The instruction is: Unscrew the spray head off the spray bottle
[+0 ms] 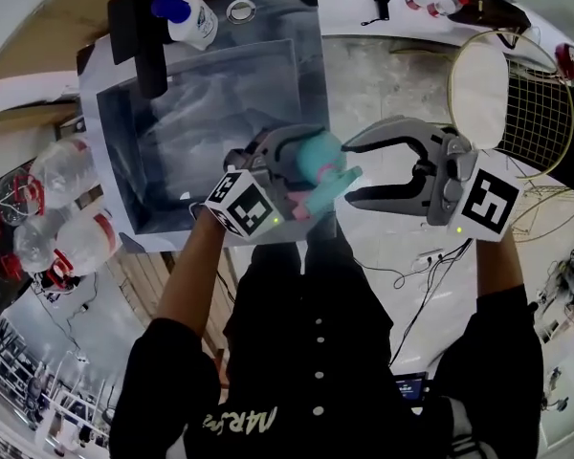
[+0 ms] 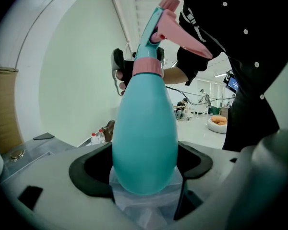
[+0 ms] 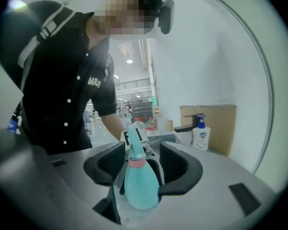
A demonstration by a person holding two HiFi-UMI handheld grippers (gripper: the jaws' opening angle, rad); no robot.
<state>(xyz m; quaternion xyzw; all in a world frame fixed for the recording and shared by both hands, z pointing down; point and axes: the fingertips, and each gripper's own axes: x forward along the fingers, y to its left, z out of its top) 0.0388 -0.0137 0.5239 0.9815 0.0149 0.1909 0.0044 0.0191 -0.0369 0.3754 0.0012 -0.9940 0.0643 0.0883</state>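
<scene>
Teal, pear-shaped spray bottle [image 2: 144, 138], pink collar [image 2: 148, 66], teal spray head [image 2: 151, 28] with pink trigger [image 2: 182, 35], is held aloft before the person's chest. Lettering on the black shirt [image 1: 316, 352] is too small to read. The left gripper [image 2: 141, 170] clamps the bottle's base. Facing it, the right gripper [image 1: 352, 173] stands with its jaws wide apart around the head, not pressing.

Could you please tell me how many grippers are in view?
2. The left gripper is clamped round the teal spray bottle; the right gripper is open at its right, jaws either side of the spray head. None seems hidden.
</scene>
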